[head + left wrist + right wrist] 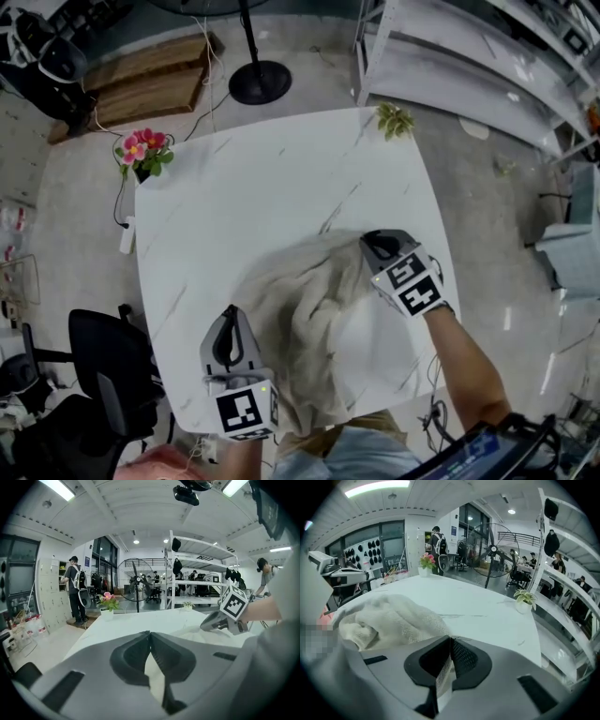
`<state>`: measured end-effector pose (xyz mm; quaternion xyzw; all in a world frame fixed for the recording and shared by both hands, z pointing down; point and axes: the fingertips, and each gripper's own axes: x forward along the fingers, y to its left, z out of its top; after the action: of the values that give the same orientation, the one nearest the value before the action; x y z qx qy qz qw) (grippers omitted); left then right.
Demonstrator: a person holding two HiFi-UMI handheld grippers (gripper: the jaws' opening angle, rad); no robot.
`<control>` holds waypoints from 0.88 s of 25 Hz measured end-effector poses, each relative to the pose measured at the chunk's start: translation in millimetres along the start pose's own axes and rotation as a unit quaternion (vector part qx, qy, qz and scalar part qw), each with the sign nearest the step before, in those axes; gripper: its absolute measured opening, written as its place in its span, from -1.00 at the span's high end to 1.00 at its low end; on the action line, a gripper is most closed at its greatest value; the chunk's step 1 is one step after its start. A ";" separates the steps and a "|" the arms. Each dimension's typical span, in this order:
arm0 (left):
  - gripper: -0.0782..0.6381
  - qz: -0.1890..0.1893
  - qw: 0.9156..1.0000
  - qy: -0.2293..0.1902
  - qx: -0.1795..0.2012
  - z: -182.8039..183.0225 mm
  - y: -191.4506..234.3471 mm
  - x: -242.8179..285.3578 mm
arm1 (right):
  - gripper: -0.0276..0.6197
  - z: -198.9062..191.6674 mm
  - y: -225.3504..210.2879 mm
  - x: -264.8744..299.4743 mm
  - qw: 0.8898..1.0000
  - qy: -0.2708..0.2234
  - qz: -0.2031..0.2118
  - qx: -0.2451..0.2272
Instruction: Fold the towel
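A cream towel (pixel 309 309) lies bunched up on the near half of the white marble table (pixel 253 187). My left gripper (pixel 231 314) is at the towel's near left edge. In the left gripper view its jaws (pixel 150 633) are shut, with a strip of cream towel (pixel 153 677) pinched between them. My right gripper (pixel 370 242) sits at the towel's far right corner. In the right gripper view (pixel 450 639) it is shut on a thin pale edge of the towel, and the towel's bulk (pixel 389 618) is heaped to its left. The right gripper (pixel 206 625) also shows in the left gripper view.
A pot of pink flowers (pixel 142 150) stands at the table's far left corner and a small green plant (pixel 395 119) at its far right corner. A fan stand (pixel 260 82) is beyond the table, a black chair (pixel 103 366) at its left, and metal shelving (pixel 469 66) to the right.
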<state>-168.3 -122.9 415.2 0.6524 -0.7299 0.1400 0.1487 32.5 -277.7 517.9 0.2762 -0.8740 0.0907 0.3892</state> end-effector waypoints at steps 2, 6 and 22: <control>0.76 0.004 1.000 0.000 -0.002 -0.8 0.9 3.1 | 0.85 7.2 -13.7 8.6 1.000 0.004 -0.003 -0.017; 0.76 0.008 1.000 0.010 -0.008 -7.1 4.0 9.5 | 0.85 24.4 -40.4 25.7 0.999 0.008 -0.012 -0.046; 0.76 0.022 1.000 0.017 -0.012 -6.7 14.2 21.6 | 0.85 55.5 -62.4 44.8 0.994 0.002 -0.018 -0.106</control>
<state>-184.4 -138.4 429.8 0.6318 -0.7432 0.1454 0.1653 7.8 -368.7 509.3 0.2490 -0.8730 -0.0094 0.4193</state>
